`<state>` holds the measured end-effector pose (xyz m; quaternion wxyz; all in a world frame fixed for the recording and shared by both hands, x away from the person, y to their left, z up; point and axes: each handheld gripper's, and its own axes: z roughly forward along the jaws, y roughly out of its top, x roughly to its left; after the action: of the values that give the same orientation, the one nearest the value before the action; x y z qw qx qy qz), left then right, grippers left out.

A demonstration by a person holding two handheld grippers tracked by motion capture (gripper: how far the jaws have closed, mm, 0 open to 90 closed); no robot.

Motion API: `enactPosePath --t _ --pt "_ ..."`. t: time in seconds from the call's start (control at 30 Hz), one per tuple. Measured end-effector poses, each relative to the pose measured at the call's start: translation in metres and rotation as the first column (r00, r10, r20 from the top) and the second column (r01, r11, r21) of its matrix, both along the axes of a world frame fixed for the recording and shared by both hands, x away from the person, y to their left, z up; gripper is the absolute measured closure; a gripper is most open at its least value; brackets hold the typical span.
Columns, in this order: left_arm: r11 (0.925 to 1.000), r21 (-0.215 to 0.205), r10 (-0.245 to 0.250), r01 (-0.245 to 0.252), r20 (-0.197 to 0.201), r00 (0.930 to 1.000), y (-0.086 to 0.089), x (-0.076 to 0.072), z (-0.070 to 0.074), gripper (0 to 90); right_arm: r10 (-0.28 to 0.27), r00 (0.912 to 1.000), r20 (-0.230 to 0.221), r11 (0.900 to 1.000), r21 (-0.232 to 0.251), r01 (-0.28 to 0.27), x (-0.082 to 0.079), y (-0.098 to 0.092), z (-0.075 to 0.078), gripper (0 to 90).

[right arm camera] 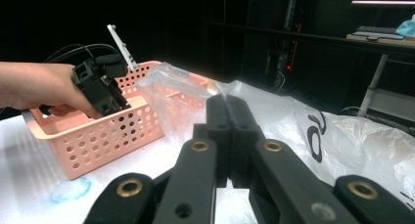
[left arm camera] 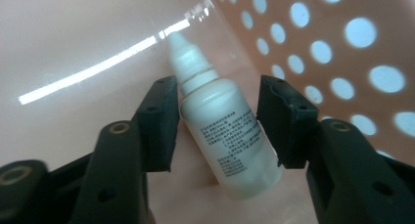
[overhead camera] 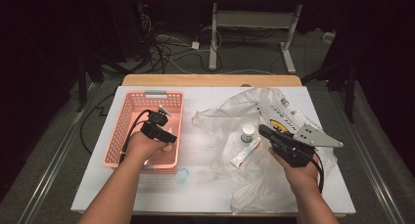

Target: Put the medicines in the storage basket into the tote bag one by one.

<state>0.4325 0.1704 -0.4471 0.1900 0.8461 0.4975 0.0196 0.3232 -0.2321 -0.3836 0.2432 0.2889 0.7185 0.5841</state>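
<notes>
bottle [left arm camera: 226, 131] in basket [overhead camera: 128, 111]; bag [overhead camera: 274, 111] right

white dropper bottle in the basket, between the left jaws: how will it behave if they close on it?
The bottle lies on its side on the basket floor, between the open jaws of the left gripper. Its round, smooth plastic body would probably roll or slip if pinched off-centre. It looks small and likely light, so it should lift easily. The tapered cap end gives poor purchase; the body seems safer.

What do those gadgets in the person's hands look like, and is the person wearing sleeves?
Both grippers, left gripper and right gripper, are black, with two blocky jaws joined by brass-coloured rivets. A black cable trails from the left. The right carries a grey three-cornered plate with dark holes. The forearms are bare; no sleeves show.
</notes>
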Motion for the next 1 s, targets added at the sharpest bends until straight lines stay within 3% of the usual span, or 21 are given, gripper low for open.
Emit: enactPosePath --t 0.27,0.43,0.8,0.9,1.0 --pt "0.9979 0.064 -0.01 0.011 -0.02 0.9998 -0.005 0.0 -0.006 54.4 0.001 1.0 0.004 1.0 0.004 -0.001 0.0 0.0 0.0 90.0" --pt "0.997 0.076 -0.009 0.01 -0.017 0.9998 -0.006 0.0 -0.007 56.3 0.001 1.0 0.004 1.0 0.004 -0.002 0.0 0.0 0.0 90.0" --pt "0.9972 0.075 -0.007 0.008 -0.011 0.9999 -0.005 0.0 -0.005 57.9 0.001 1.0 0.0 1.0 0.001 -0.001 0.0 0.0 0.0 90.0" --pt "0.9986 0.052 -0.007 0.007 -0.004 1.0 -0.003 0.0 0.001 58.1 0.007 1.0 -0.001 1.0 0.006 -0.007 0.001 0.0 0.0 90.0" --pt "0.9995 0.032 -0.009 0.009 0.028 0.9996 -0.002 -0.003 0.011 58.1 0.004 1.0 -0.007 1.0 0.022 -0.004 0.001 0.001 0.0 90.0"
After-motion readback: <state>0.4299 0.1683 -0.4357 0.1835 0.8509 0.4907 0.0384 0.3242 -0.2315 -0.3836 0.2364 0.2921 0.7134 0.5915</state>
